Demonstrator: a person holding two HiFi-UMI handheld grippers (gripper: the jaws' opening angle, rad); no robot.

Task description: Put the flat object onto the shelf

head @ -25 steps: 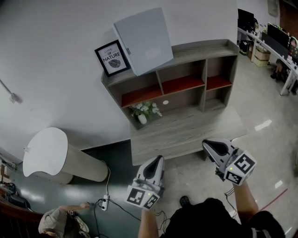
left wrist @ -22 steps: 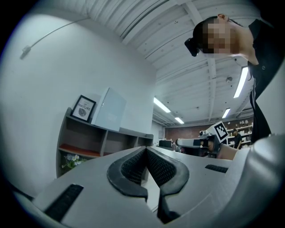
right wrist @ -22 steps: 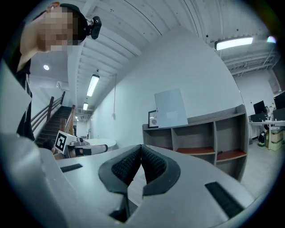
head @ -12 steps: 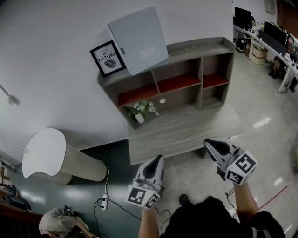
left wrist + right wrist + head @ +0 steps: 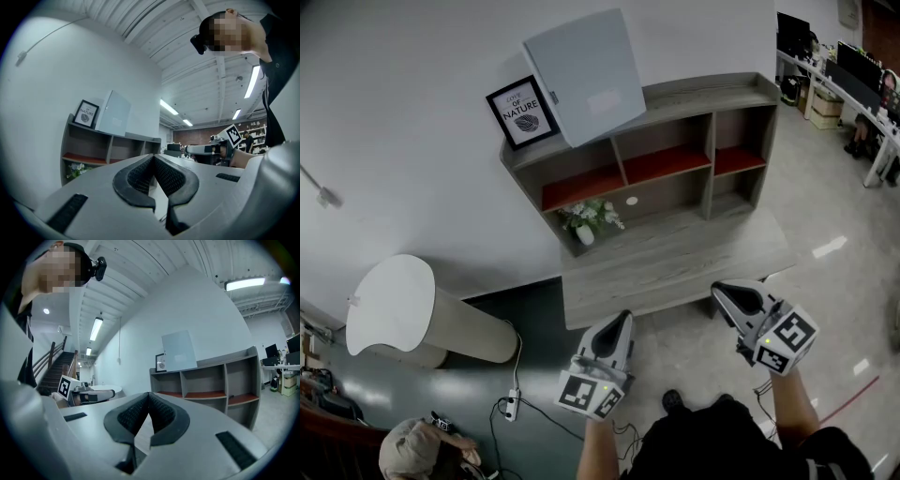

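Note:
The flat object (image 5: 586, 75) is a pale grey board that stands tilted on top of the grey wooden shelf unit (image 5: 703, 97) and leans on the white wall. It also shows in the left gripper view as the board (image 5: 112, 114) and in the right gripper view as the board (image 5: 179, 351). My left gripper (image 5: 620, 322) and right gripper (image 5: 725, 292) hang side by side over the floor, short of the unit's low front platform (image 5: 675, 258). Both are shut with nothing between the pads (image 5: 140, 174) (image 5: 161, 414).
A framed "nature" print (image 5: 523, 113) stands left of the board. A small vase of white flowers (image 5: 587, 223) sits in a lower compartment. A white round-topped stand (image 5: 389, 305) is at the left, a power strip (image 5: 513, 410) and a crouching person (image 5: 417, 450) below it. Desks (image 5: 853, 84) are at far right.
Both grippers have stayed almost in place and shut. The view has shifted slightly, and the person at the bottom left has moved about.

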